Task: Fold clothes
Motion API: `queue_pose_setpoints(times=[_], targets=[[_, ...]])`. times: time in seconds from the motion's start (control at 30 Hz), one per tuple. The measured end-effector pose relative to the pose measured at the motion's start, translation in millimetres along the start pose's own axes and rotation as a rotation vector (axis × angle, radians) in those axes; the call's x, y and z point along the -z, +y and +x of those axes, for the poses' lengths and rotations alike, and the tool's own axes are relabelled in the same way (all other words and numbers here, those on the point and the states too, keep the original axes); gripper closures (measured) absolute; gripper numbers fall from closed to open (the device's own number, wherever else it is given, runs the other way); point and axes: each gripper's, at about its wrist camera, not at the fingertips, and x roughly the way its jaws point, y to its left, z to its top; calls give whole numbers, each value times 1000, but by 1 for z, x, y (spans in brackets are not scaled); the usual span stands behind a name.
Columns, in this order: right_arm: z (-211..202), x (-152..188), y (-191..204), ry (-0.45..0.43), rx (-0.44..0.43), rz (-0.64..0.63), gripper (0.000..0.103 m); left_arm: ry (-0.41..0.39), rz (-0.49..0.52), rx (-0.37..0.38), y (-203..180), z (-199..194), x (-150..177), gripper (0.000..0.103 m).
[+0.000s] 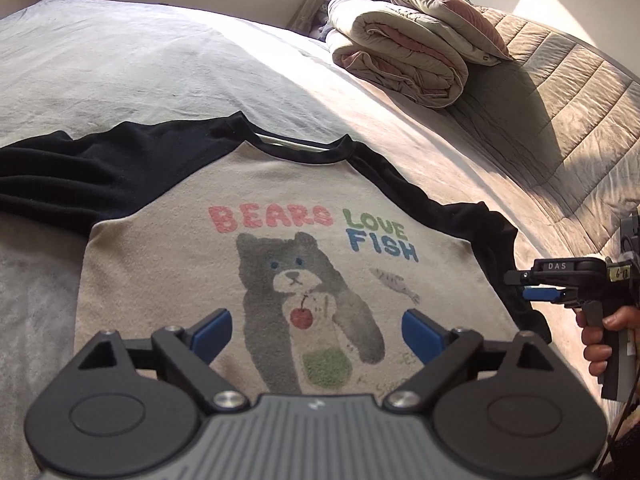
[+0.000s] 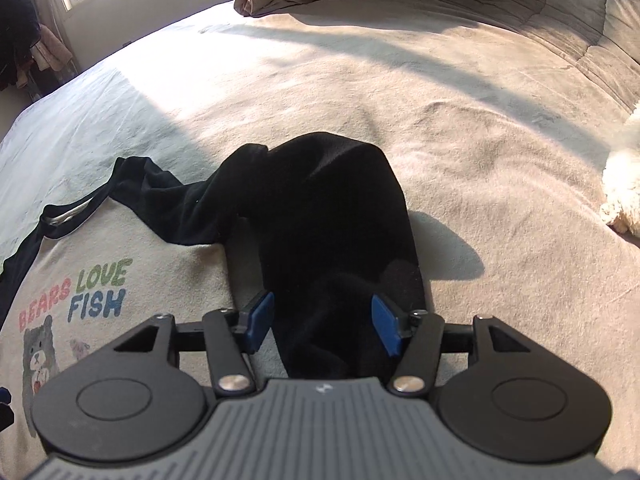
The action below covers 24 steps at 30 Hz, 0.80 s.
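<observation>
A cream shirt (image 1: 160, 280) with black sleeves and a bear print reading "BEARS LOVE FISH" lies face up on the bed. My left gripper (image 1: 316, 332) hovers open and wide over the lower part of the print, with nothing between its blue pads. The shirt's left black sleeve (image 1: 80, 172) stretches out to the left. The right black sleeve (image 2: 332, 220) humps up from the bed and runs back between the fingers of my right gripper (image 2: 323, 324). Its jaws stand apart around the sleeve without squeezing it. In the left wrist view the right gripper (image 1: 516, 285) is at the sleeve's outer edge.
A folded quilt (image 1: 400, 52) sits at the far side of the bed, beside a quilted cover (image 1: 560, 100). A white fluffy thing (image 2: 624, 184) lies at the right edge. A person's hand (image 1: 600, 332) holds the right gripper. Bare sheet (image 2: 400, 80) spreads beyond the sleeve.
</observation>
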Motion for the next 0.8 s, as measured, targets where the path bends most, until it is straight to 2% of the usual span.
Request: queue_pose_setpoints(times=[0.23, 0.37, 0.6, 0.63, 0.67, 0.7, 0.73, 0.77, 0.8], targets=[[15, -15, -23, -24, 26, 41, 44, 6, 21, -15, 0, 11, 3, 10], [26, -21, -31, -46, 73, 28, 43, 1, 48, -24, -1, 10, 5, 10], [34, -25, -39, -88, 64, -18, 45, -6, 72, -43, -8, 10, 6, 10], [35, -24, -40, -94, 64, -24, 48, -6, 72, -42, -9, 10, 6, 10], [35, -23, -39, -103, 67, -35, 57, -6, 73, -42, -10, 10, 7, 10], [34, -22, -39, -111, 62, -48, 70, -5, 78, -42, -12, 10, 7, 10], [33, -21, -39, -115, 52, -56, 78, -5, 85, -43, -13, 10, 8, 10], [32, -21, -39, -120, 39, -61, 94, -5, 92, -45, -15, 10, 8, 10], [29, -20, -38, -129, 30, -65, 99, -6, 100, -49, -16, 11, 9, 10]])
